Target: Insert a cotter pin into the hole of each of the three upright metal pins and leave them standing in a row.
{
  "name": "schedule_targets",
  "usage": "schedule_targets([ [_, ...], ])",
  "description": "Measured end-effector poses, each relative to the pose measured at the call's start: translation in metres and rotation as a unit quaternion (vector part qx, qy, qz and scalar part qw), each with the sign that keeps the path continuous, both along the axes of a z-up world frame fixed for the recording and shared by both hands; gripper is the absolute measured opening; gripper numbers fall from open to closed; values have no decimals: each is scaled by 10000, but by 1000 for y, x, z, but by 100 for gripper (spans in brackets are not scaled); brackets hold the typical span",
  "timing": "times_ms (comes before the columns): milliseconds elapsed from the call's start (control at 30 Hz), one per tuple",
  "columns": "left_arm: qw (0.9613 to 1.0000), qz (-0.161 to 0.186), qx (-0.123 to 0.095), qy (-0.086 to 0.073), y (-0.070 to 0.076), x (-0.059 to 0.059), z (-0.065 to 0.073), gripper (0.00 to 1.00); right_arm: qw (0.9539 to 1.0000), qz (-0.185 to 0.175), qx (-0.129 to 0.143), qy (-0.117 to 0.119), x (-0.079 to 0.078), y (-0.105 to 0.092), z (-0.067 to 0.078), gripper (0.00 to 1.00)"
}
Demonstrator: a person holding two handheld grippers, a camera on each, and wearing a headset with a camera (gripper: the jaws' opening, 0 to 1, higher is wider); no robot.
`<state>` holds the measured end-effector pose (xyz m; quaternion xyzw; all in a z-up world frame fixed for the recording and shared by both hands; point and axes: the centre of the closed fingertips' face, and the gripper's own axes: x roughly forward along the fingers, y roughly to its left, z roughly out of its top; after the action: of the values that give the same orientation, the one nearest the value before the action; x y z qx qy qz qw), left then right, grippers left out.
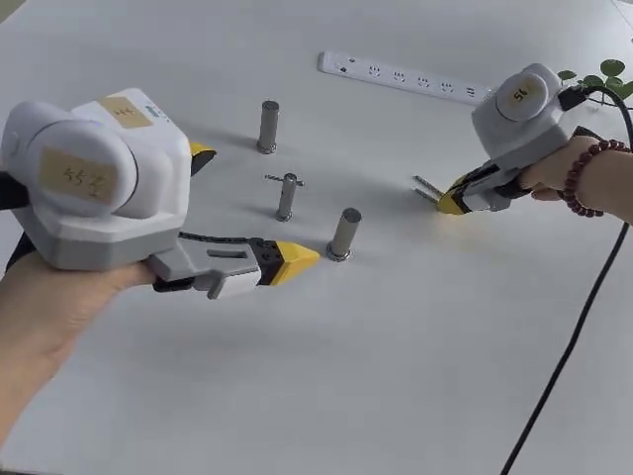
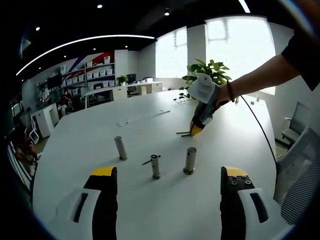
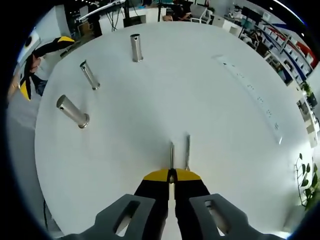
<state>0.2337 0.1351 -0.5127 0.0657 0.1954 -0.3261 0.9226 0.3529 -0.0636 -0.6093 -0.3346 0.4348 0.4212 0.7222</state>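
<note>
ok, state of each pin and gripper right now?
far metal pin: upright, bare
middle metal pin: upright, inserted cotter pin through its top
near metal pin: upright, bare
left gripper: open, empty
right gripper: shut on second cotter pin

smooth metal pins (image 1: 345, 234) w/ satin sheen, matt white table (image 1: 396, 376), plastic power strip (image 1: 406, 77)

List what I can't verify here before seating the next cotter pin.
- Cross holes in the far pin and near pin: too small in all views.
- Head end of the held cotter pin: hidden between the right gripper jaws, right gripper view.
- How far the fitted cotter pin passes through the middle pin: too small, head view.
</note>
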Motion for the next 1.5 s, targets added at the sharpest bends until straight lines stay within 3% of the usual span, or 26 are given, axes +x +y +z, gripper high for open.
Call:
schedule_targets([
  [167, 10000, -10, -2, 4, 0, 0, 0, 82, 9998, 2, 122, -161, 3, 6, 11, 0],
  [333, 10000, -23, -24, -9, -1, 0, 1, 80, 9986, 273, 260, -375, -1, 17, 24, 0],
  [400, 10000, -13, -45, -7, -1, -1, 1, 77, 9970, 411, 391, -523, 7, 24, 28, 0],
  [667, 9992, 47, -393, 98, -5, 1, 4, 64, 9847, 1186, 690, -1075, -23, 53, 60, 0],
  [867, 9979, 127, -619, 154, -7, 3, 8, 59, 9766, 1600, 661, -1279, -48, 67, 74, 0],
  [933, 9967, 122, -766, 234, -11, 2, 11, 58, 9716, 1782, 649, -1416, -60, 75, 80, 0],
  [1100, 9953, 75, -870, 422, -19, 0, 11, 55, 9629, 2128, 674, -1517, -82, 86, 87, 0],
  [1200, 9930, 0, -990, 643, -26, -4, 7, 47, 9606, 2214, 679, -1534, -92, 90, 89, 0],
  [1267, 9924, -42, -1010, 700, -30, -6, 6, 44, 9592, 2269, 699, -1536, -90, 90, 89, 0],
  [1500, 9858, -156, -1346, 996, -47, -16, 8, 36, 9478, 2641, 703, -1643, -115, 98, 90, 0],
])
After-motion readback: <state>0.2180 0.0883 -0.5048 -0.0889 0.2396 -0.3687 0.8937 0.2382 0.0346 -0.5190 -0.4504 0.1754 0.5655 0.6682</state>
